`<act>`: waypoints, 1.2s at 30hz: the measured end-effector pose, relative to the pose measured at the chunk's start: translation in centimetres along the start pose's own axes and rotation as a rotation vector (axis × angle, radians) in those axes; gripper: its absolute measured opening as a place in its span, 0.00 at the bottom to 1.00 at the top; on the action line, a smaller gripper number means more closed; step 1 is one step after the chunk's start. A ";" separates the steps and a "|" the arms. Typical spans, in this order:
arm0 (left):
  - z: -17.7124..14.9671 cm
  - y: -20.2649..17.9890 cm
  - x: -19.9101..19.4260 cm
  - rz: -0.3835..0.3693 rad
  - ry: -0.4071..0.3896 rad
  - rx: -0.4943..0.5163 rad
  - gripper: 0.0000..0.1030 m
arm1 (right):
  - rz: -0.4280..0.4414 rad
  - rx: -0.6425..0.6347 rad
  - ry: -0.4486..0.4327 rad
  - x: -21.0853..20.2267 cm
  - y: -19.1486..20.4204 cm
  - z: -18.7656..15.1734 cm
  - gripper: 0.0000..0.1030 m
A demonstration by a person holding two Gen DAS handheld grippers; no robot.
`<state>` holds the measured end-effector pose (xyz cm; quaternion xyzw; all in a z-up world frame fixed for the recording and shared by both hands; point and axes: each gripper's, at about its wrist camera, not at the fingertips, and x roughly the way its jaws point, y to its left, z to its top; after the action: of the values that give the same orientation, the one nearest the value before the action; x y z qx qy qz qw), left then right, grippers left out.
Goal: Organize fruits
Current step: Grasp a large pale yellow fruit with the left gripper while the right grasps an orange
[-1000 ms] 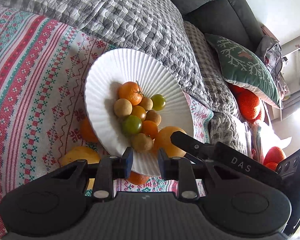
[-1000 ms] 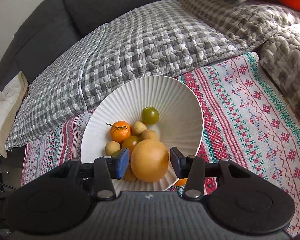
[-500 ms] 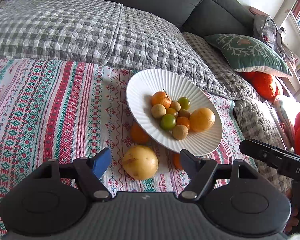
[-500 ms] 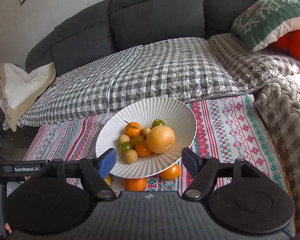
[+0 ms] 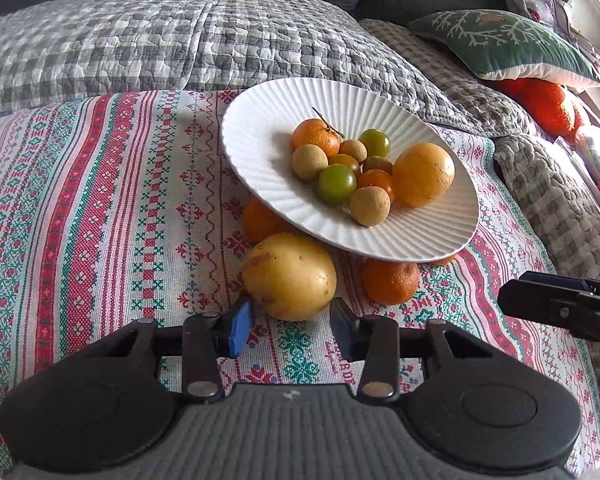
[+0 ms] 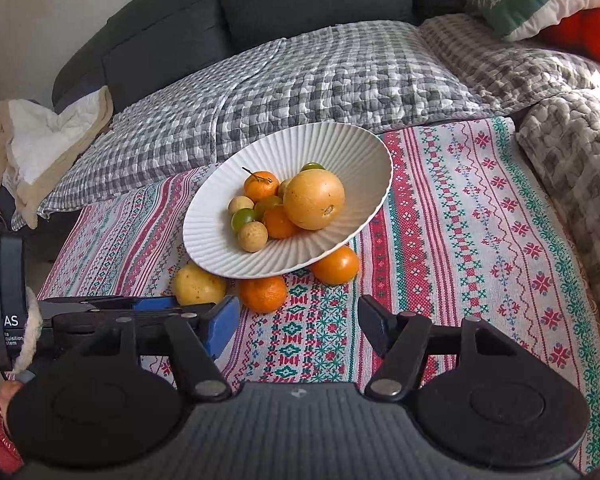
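Blue pads line the left gripper (image 5: 291, 328), whose jaws are closing on the yellow fruit (image 5: 289, 276); the fruit sits between the pads at its near end, but no firm contact is visible, so treat it as not yet gripped. Right gripper (image 6: 298, 326): jaws moderately apart and closing, nothing between them, only patterned cloth (image 6: 460, 216) ahead.

Status of the task, as judged from both views:

1. Done: the white ribbed plate (image 5: 260, 120) already carries a large pale orange fruit (image 5: 423, 174), a stemmed mandarin (image 5: 315, 137), green and orange tomato-like fruits, and several small tan fruits.
2. Remaining: four fruits lie on the cloth at or under the plate's near rim. These are the yellow fruit, a mandarin (image 5: 389, 282) just beside it, an orange fruit (image 5: 260, 218) partly hidden under the rim, and a smooth orange fruit (image 6: 335, 265) toward the right gripper's side.
3. Caution: the plate looks tilted, apparently propped on those loose fruits. Removing one may let it shift.

Most pieces are placed; the loose four remain.
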<state>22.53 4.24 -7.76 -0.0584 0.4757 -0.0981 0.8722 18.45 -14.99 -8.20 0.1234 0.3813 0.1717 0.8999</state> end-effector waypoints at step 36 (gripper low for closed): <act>-0.2 4.8 -5.4 -0.023 -0.123 -0.109 0.43 | -0.027 -0.261 -0.122 6.8 3.6 -2.6 0.31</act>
<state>20.11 10.08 -4.39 -0.1170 0.4253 -0.0781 0.8941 20.22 -8.69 -13.10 0.0106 0.3017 0.2000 0.9321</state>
